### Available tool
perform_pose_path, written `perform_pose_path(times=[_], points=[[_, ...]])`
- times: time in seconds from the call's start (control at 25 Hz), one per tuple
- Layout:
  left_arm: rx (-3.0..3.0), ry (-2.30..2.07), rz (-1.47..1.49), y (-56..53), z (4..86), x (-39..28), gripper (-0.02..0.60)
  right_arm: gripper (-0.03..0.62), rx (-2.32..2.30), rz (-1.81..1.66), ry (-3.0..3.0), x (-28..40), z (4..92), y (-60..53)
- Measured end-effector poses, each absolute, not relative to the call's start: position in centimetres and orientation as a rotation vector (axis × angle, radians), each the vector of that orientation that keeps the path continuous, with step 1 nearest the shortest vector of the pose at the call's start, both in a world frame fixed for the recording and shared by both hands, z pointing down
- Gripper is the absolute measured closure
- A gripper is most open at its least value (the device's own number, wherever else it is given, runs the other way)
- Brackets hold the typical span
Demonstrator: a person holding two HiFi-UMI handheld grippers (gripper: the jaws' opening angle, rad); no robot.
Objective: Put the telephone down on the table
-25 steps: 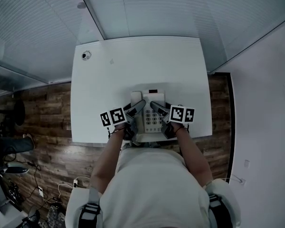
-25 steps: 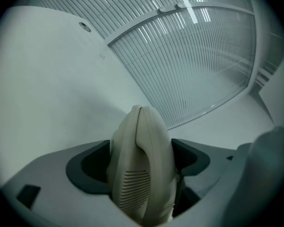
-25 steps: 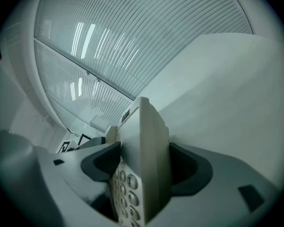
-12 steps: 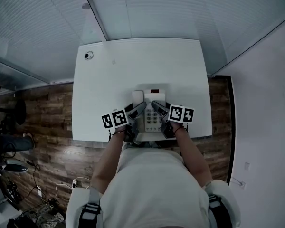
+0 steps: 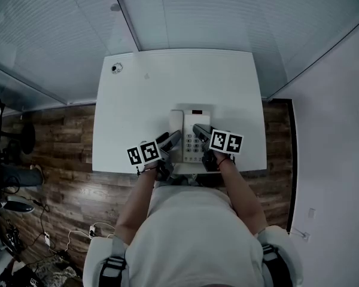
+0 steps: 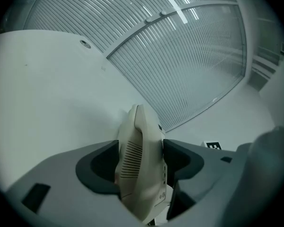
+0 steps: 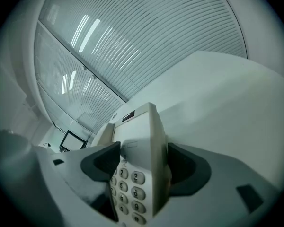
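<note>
At the near edge of the white table (image 5: 167,82), low in the middle of the head view, the telephone (image 5: 191,135) lay with its small display toward the top of the frame and its keypad (image 7: 130,183) toward the person (image 5: 191,238), whose torso filled the bottom of the picture. Whether its underside rested fully on the tabletop could not be told. The left gripper (image 5: 175,137) reached in from the lower left onto the side that carries the handset (image 6: 135,155). In the left gripper view that pale, slotted handset stood between the jaws, which were closing, with both dark pads already up against its sides. The right gripper (image 5: 197,130) came in from the lower right, and in its own view the telephone's other edge was clamped between its jaws, with the numbered keys showing just left of the gripped rim. The marker cubes sat either side of the telephone, close to the table's near edge. A small round grommet (image 5: 116,68) sat near the table's upper left corner, well apart from the telephone. Wooden floor (image 5: 60,142) showed at the left of the frame, beside the table.
</note>
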State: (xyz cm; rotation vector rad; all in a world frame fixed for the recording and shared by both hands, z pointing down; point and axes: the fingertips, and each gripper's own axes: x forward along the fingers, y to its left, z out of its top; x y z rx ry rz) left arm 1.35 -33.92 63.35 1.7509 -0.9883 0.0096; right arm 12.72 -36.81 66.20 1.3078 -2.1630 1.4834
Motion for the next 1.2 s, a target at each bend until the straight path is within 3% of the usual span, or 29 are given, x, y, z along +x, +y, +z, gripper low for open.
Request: perform_pose_path(times=[0.32,0.44,0.84,1.2], points=[[1.761,-1.057,0.002,-32.4,62.5,0.4,0.323,0.321,1.393,1.336,-2.24,13.8,63.9,-35.0],[1.788,-1.093,0.013,-32.0,61.8,0.1,0.371,0.336,1.421,1.185,-2.269,14.1,62.8,-34.4],[1.858,-1.178,0.069,-29.9,59.7,-0.5,0.484,0.51,1.418,1.041,-2.345,12.8,59.7,-31.4],[1.899,-1.175,0.11,-25.7,58.0,-1.2,0.551,0.566,1.393,1.009,-2.411,10.0,57.3,-26.6]])
